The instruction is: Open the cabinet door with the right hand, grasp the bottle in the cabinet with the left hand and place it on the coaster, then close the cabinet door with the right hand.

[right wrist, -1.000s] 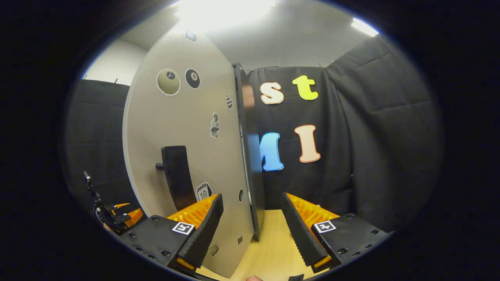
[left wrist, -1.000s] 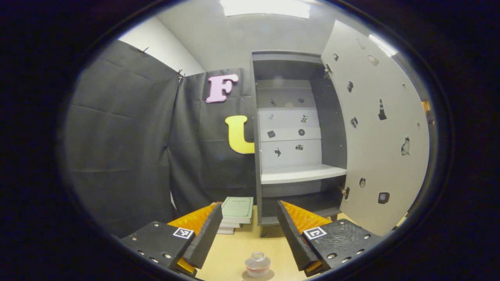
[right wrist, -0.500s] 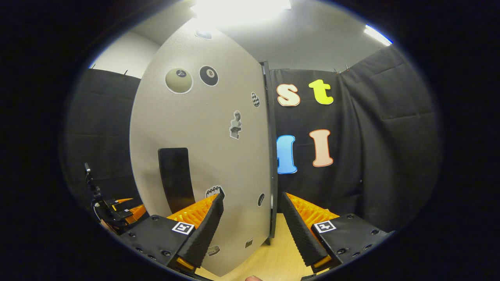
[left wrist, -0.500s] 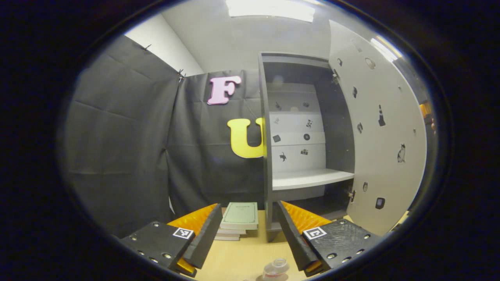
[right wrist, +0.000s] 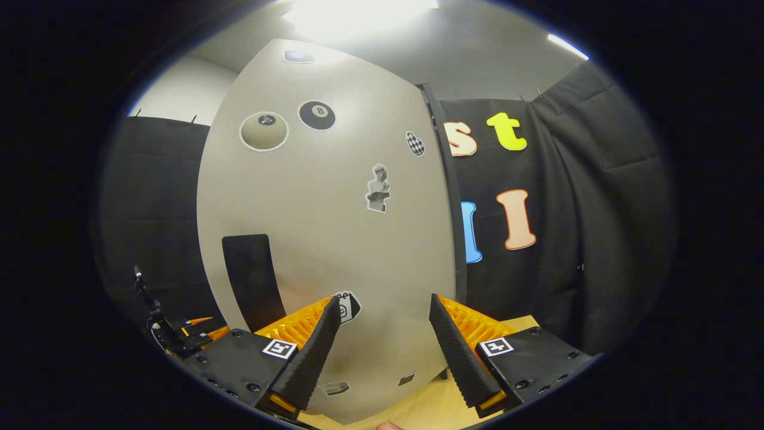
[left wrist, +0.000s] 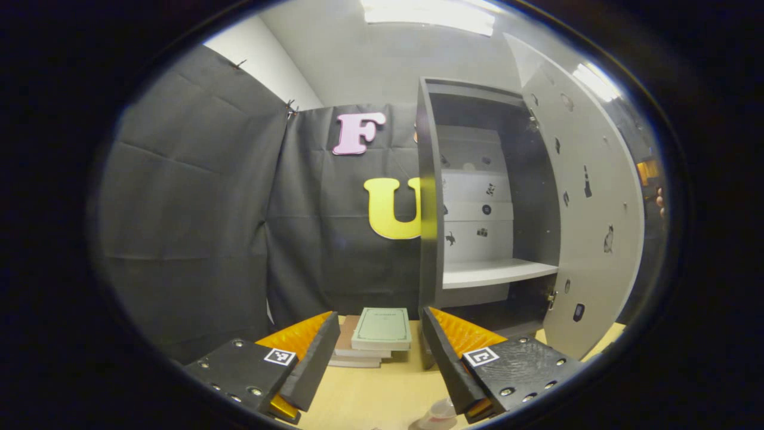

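The grey cabinet [left wrist: 477, 197] stands open, its white shelf [left wrist: 495, 272] bare. Its door [left wrist: 591, 197] hangs partly open at the right, with a hand at its far edge. A small clear bottle [left wrist: 440, 412] stands on the wooden table at the bottom edge, partly hidden behind one finger of my left gripper [left wrist: 378, 316], which is open and holds nothing. In the right gripper view the door's outer face [right wrist: 334, 227] is close ahead, with stickers and a black handle [right wrist: 250, 280]. My right gripper [right wrist: 383, 301] is open just in front of that face; I cannot tell whether it touches it.
A stack of books [left wrist: 379, 334] lies on the table [left wrist: 370, 394] left of the cabinet's foot. Black cloth walls close in the left and back. The other gripper [right wrist: 179, 337] shows low at the left of the door.
The door has swung toward the cabinet, and its outer face now fronts the right gripper. The left gripper has turned left, so the bottle has slid to the view's lower right.
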The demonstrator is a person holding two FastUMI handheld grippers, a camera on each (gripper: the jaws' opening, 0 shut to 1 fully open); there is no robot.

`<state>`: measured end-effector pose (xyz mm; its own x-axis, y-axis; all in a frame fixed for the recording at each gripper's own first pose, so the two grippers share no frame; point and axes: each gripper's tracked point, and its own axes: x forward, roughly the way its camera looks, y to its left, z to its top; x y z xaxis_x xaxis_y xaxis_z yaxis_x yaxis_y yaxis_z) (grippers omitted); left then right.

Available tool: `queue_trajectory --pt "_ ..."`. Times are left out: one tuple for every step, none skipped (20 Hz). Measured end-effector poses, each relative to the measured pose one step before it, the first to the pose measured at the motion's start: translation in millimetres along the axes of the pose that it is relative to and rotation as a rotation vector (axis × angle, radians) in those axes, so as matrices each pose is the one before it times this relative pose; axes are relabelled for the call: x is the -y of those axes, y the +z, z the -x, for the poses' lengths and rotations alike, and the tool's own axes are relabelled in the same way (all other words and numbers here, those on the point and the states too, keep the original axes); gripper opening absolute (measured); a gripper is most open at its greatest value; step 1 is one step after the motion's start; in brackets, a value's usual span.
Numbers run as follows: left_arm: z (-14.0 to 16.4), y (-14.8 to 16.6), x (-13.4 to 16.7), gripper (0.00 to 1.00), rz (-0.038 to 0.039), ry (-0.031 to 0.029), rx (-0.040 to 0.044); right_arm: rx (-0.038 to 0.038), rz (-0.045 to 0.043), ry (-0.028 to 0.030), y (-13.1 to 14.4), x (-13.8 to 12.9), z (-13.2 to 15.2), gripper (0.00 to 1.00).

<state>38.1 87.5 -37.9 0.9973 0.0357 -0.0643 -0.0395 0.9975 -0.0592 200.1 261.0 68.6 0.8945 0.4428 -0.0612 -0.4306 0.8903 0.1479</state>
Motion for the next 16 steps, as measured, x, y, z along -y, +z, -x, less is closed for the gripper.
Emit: queue_trajectory --pt "1.63 -0.64 -4.91 0.86 -0.00196 0.00324 -0.00138 0.00321 -0.00202 0.00851 -0.94 -5.20 -6.62 0.95" --pt "0.62 -0.16 -5.64 0.84 -0.00166 0.00534 -0.00093 0.00244 -0.00264 0.00947 -0.74 -5.42 -5.97 0.95" --pt "0.98 -0.24 -6.19 0.84 -0.00123 0.00343 -0.00058 0.00008 -0.00446 0.00980 -1.37 -6.46 -4.74 0.95" --pt "-0.17 0.09 -6.49 0.84 -0.00071 0.00569 -0.00033 -0.00042 -0.00538 0.00847 -0.88 -5.33 -5.70 0.95" --pt "1.42 -0.88 -7.80 0.84 -0.00074 0.00734 -0.00041 0.00202 -0.00366 0.00737 -0.96 -6.62 -5.52 0.95" --pt "0.70 0.50 -6.05 0.84 -0.00011 0.00587 -0.00101 0.00344 -0.00013 0.00124 0.25 -5.02 -6.78 0.96" --pt "0.82 -1.65 -4.22 0.84 0.00004 0.00605 -0.00129 0.00391 0.00283 0.00283 0.07 -4.70 -7.36 0.96" --pt "1.42 -0.32 -5.17 0.84 -0.00061 0.00450 -0.00076 0.00230 0.00448 0.00194 -0.04 -4.14 -8.39 0.96" --pt "-0.52 -1.60 -5.84 0.84 -0.00343 0.00660 -0.00156 0.00233 0.00343 -0.00186 -0.35 -2.04 -3.12 0.96" --pt "2.44 -1.50 -6.50 0.84 -0.00464 0.00885 -0.00115 -0.00191 0.00260 0.00024 -0.16 -1.90 -4.28 0.96" --pt "0.24 0.09 -6.31 0.84 -0.00376 0.00879 -0.00052 0.00911 0.00035 -0.00693 1.39 0.24 -3.54 0.96" --pt "1.08 -1.41 -7.64 0.84 -0.00068 0.00911 -0.00342 0.00397 -0.00282 -0.01088 0.43 0.77 -5.15 0.96" --pt "0.02 -1.22 -7.10 0.84 0.00299 0.00672 -0.00274 -0.00105 -0.00645 -0.00573 -1.08 -0.43 -2.77 0.96" --pt "-0.67 -2.59 -5.53 0.84 0.00420 0.00616 -0.00414 0.00105 -0.00949 -0.00476 0.20 -0.67 -6.00 0.96" --pt "0.08 -2.16 -6.39 0.86 0.00345 0.00827 -0.00494 0.00256 -0.00844 -0.00348 -1.06 -0.34 -7.63 0.96" --pt "-2.18 -3.95 -4.56 0.86 0.00319 0.00839 -0.00454 0.00304 -0.00295 -0.00109 -0.63 0.19 -9.40 0.96"
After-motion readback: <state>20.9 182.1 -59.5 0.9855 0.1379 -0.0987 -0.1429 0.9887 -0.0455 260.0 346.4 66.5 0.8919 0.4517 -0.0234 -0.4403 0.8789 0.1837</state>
